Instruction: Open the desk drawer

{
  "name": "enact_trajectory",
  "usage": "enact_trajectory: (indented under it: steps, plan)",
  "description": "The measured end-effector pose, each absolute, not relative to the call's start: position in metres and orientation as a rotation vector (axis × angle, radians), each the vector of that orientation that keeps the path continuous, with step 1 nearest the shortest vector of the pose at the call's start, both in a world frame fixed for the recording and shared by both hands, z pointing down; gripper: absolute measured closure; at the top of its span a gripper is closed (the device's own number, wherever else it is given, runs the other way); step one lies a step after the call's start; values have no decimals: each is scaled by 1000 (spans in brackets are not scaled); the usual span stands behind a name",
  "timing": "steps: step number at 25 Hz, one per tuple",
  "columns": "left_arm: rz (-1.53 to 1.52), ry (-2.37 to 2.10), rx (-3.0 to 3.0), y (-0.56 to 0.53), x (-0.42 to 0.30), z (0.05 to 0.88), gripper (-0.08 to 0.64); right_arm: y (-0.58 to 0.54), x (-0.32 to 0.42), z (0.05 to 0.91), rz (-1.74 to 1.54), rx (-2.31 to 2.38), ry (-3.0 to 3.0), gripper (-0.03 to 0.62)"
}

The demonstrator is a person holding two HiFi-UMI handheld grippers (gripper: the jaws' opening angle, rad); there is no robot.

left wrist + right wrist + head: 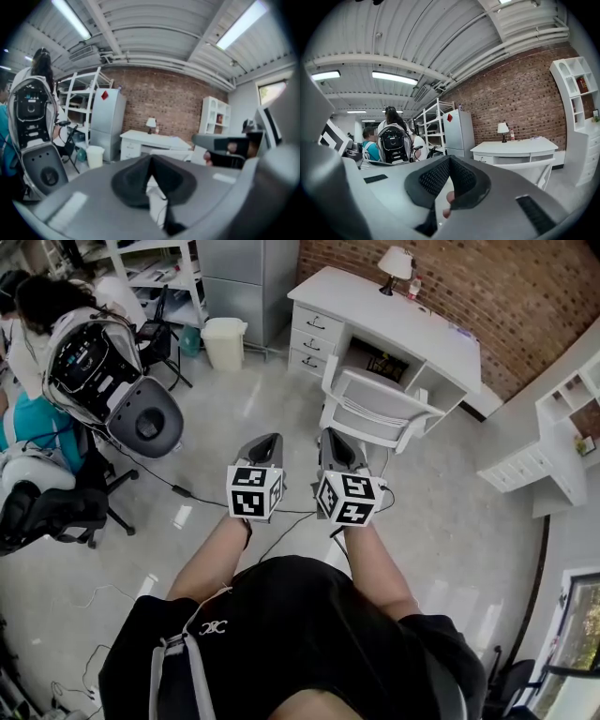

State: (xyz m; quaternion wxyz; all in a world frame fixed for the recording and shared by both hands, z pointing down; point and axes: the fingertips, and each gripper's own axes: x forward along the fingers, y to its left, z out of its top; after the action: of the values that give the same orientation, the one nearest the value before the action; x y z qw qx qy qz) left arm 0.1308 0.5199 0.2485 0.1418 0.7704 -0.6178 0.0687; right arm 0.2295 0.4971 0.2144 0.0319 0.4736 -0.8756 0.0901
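Left tongs (265,442) and right tongs (334,437), mid-frame, are both pressed together and empty; closed drawers (310,341) sit upper centre, under the white surface (375,304).

Bright ceiling tube lights (393,77), fisheye-warped edges, blurry left gripper view

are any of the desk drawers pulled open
No, in the head view the three drawers on the white desk all sit closed, fronts flush with the desk.
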Motion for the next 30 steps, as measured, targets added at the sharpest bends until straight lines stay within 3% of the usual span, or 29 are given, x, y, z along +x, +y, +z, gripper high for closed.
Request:
enact_trajectory:
  steps: [20,30]
  plan:
    - [235,-1758,2169,498,57,284,561,454,159,241,317,1431,-2666,597]
    - [258,-1831,2127,366,17,309,561,308,121,263,316,1383,-2734,597]
